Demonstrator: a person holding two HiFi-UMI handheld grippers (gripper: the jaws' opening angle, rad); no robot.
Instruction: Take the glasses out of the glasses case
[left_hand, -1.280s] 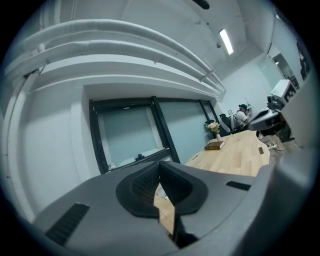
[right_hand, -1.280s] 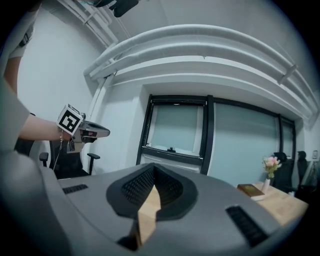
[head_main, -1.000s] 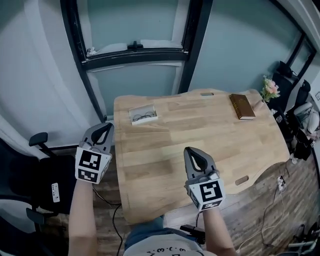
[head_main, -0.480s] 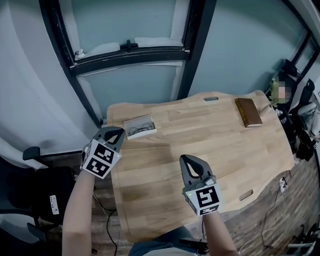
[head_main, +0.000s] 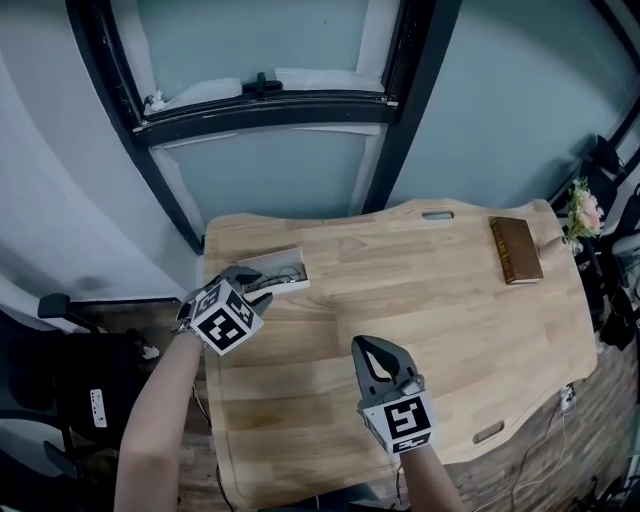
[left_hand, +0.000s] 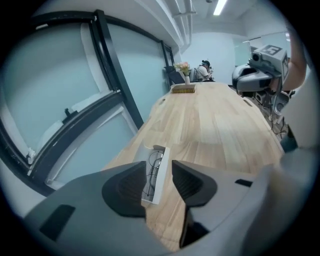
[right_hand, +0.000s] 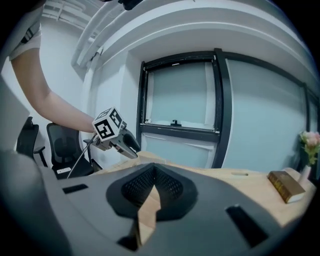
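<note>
Left gripper (head_main: 256, 284) hovers at the ten o'clock corner of the light wooden table (head_main: 430, 300), its jaws opening and holding nothing, with the shallow white open glasses case (head_main: 272, 266) seen through the gap between them. Thin dark wire-framed glasses (left_hand: 153, 167) lie inside that case. Towards six o'clock, the right gripper (head_main: 366, 349) has its jaws closed together on nothing.

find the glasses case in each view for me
Head view: case at the far left corner of the table.
Left gripper view: low centre, in the gap between the opening jaws, untouched.
Right gripper view: cannot be made out.
Shared landmark: the book, at the table's other end in all three views.
</note>
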